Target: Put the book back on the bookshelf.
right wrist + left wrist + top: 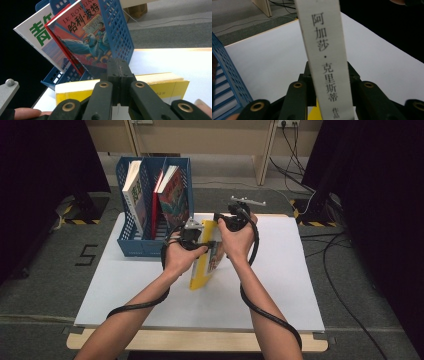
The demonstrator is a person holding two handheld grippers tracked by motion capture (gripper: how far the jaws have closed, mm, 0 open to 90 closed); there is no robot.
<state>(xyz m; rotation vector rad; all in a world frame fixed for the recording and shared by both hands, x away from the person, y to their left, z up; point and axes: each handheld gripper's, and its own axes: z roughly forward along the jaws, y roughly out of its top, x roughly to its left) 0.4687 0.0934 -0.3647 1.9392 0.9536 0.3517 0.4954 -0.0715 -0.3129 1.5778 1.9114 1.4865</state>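
The yellow book [206, 257] stands on its edge in the middle of the high view, on the white surface [280, 285], just to the right of the blue rack [131, 242] in the upper left. The left gripper [192, 236] holds the book by its white spine [328, 62]; in the left gripper view the jaws stand on both sides of the spine and seem to press it. The right gripper [119, 75] has its jaws fully together with nothing between them, and it hovers close over the top of the book. I think the main risk is that the book turns or slides, because only one gripper pinches it and the cover is smooth; then it can fall flat on the surface. The rack already holds two leaning books [82, 42], so the free slot may be narrow, and the yellow book could catch on a rack wall [116, 30] or push the rack away.
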